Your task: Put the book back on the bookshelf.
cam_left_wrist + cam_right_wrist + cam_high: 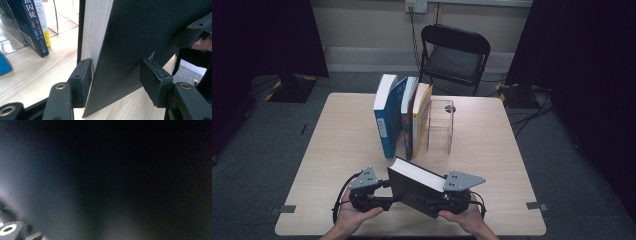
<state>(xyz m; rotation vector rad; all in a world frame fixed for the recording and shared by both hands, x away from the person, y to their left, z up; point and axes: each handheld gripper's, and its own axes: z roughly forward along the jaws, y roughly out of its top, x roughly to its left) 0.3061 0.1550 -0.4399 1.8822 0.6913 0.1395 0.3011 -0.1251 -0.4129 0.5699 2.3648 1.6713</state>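
A thick black book (pixel 414 186) with white page edges stands tilted on one corner near the table's front edge, between my two grippers. My left gripper (pixel 393 194) is shut on its left end. In the left gripper view the book (pixel 130 37) fills the gap of that gripper (pixel 115 75): one pad lies against the page side and the other touches the black cover. My right gripper (pixel 435 202) grips the book's right end. In the right gripper view the dark cover (pixel 125 182) is blurred and very close, hiding the jaws.
A row of upright books (pixel 402 117), a blue one (pixel 387 120) at its left, leans against a clear acrylic stand (pixel 440 125) mid-table. A dark blue spine (pixel 32 25) shows behind the left gripper. A black folding chair (pixel 454 52) stands beyond the wooden table (pixel 492 150).
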